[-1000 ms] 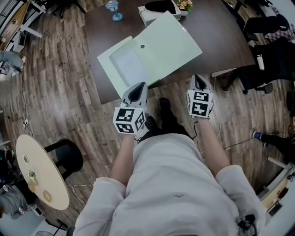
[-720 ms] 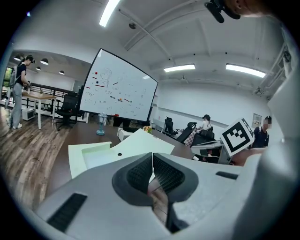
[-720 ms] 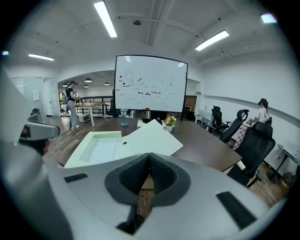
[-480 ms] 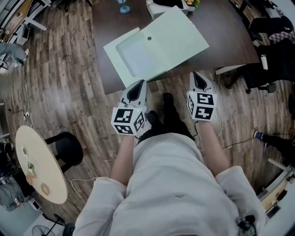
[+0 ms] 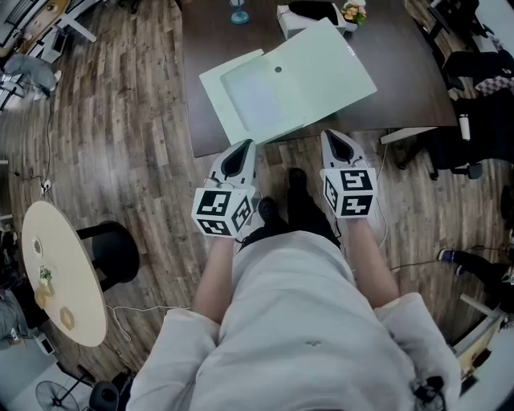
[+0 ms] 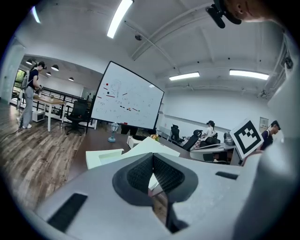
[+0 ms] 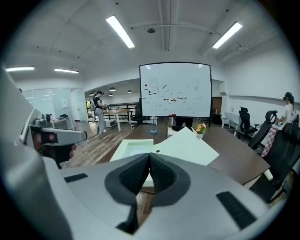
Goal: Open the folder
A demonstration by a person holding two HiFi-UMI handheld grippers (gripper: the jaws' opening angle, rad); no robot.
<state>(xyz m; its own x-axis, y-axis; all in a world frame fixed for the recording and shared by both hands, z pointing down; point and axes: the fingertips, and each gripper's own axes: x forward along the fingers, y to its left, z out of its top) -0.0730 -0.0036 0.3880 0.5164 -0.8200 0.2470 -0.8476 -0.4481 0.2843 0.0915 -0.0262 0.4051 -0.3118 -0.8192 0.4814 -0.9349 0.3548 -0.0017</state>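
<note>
A pale green folder [image 5: 289,84] lies open on the dark brown table [image 5: 401,88]. Its big cover slants up to the right and a shallow inner panel shows on the left. In the head view my left gripper [image 5: 243,148] hangs just before the table's near edge, below the folder's near corner, and is shut on nothing. My right gripper [image 5: 331,136] is also shut and empty at the table's edge, right of that corner. The left gripper [image 6: 153,161] looks at the folder [image 6: 140,151] from the front. Beyond my right gripper [image 7: 149,161] the folder [image 7: 185,147] shows with its cover raised.
A small blue object [image 5: 239,12] and a white box with flowers [image 5: 317,12] stand at the table's far side. A round beige table [image 5: 60,273] and a black stool [image 5: 112,257] are at the left, office chairs [image 5: 482,120] at the right. A whiteboard [image 7: 174,90] stands behind the table, and people are further off.
Table and folder now sit higher and further right in the head view. Both grippers stay shut near the table's edge, and the right one now points slightly more to the left.
</note>
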